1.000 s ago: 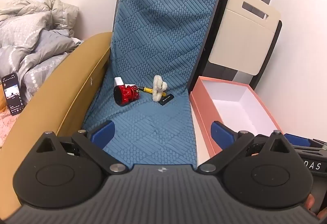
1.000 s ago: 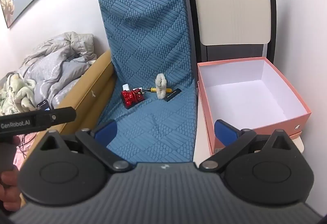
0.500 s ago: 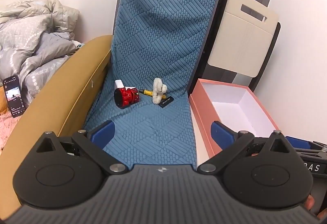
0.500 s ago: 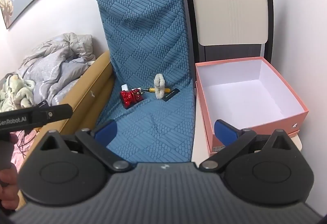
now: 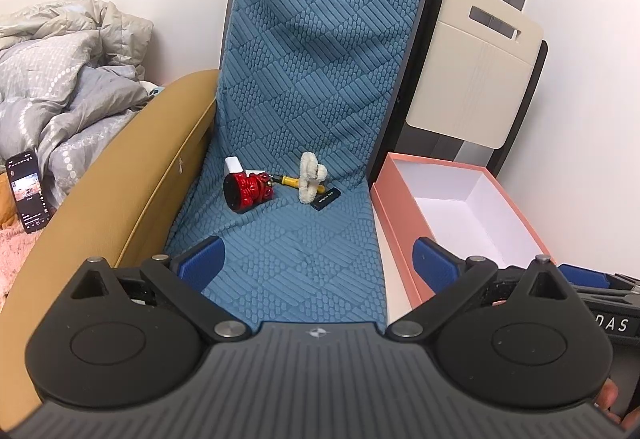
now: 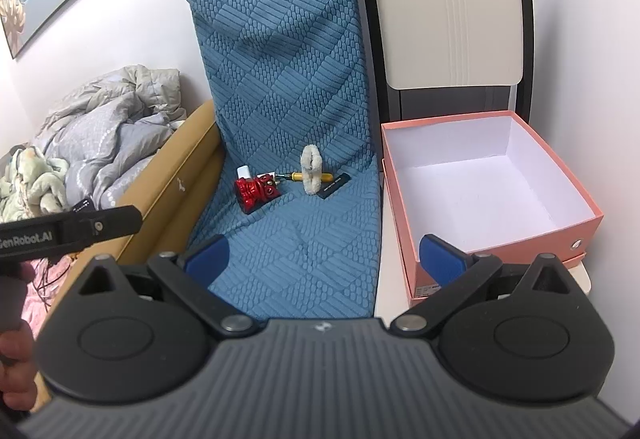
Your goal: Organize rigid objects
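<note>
On the blue-covered seat [image 5: 288, 263] lie a red figurine [image 5: 248, 191] [image 6: 256, 191], a white block [image 5: 233, 163] behind it, a yellow-handled tool [image 5: 289, 181], a fluffy white piece [image 5: 310, 177] [image 6: 311, 175] and a small black bar [image 5: 326, 198] [image 6: 333, 186]. An open pink box [image 5: 394, 211] [image 6: 496, 235] with a bare white inside stands to their right. My left gripper [image 5: 318, 261] and my right gripper [image 6: 324, 253] both hang open well short of the objects, with nothing between the fingers.
A tan padded rail [image 5: 120, 199] borders the seat on the left, with a grey quilt [image 5: 60, 87] and a lit phone [image 5: 28, 191] beyond. A folded cream chair [image 6: 448, 11] leans behind the box. A hand [image 6: 14, 355] holds the left gripper's handle.
Both grippers have drawn back a little and tilted slightly up, so the seat objects look smaller. Nothing on the seat has moved and both jaws have stayed open.
</note>
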A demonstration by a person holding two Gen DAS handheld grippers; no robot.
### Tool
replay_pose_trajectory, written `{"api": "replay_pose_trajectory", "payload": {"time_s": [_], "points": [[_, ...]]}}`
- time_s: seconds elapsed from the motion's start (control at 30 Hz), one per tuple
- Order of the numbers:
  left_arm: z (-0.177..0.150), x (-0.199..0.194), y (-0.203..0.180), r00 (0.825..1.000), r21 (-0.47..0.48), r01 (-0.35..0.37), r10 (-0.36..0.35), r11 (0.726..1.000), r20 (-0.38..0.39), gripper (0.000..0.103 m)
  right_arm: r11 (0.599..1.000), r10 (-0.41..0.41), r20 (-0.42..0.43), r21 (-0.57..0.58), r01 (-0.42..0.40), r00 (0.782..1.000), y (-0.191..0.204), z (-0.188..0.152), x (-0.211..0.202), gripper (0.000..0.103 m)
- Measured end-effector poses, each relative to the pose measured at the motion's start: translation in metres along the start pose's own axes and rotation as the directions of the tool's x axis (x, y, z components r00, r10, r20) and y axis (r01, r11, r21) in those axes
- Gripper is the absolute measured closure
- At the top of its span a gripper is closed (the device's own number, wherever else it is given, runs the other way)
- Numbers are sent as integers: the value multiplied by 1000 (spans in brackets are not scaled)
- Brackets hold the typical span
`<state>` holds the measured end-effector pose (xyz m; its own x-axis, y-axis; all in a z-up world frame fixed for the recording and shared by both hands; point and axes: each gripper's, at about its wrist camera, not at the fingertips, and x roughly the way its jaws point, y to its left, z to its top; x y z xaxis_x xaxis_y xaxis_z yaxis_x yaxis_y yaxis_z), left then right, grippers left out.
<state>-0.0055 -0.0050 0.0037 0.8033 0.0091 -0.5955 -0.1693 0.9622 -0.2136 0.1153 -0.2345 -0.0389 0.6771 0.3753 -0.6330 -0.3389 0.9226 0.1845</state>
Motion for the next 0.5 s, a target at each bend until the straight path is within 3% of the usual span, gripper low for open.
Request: {"api": "replay_pose_trajectory", "payload": {"time_s": [0.5], "points": [[-2,1,-2,1000,7,1,-1,1000,-6,1,1000,2,-11,6,-2,1000,1,-1,2,0]]}}
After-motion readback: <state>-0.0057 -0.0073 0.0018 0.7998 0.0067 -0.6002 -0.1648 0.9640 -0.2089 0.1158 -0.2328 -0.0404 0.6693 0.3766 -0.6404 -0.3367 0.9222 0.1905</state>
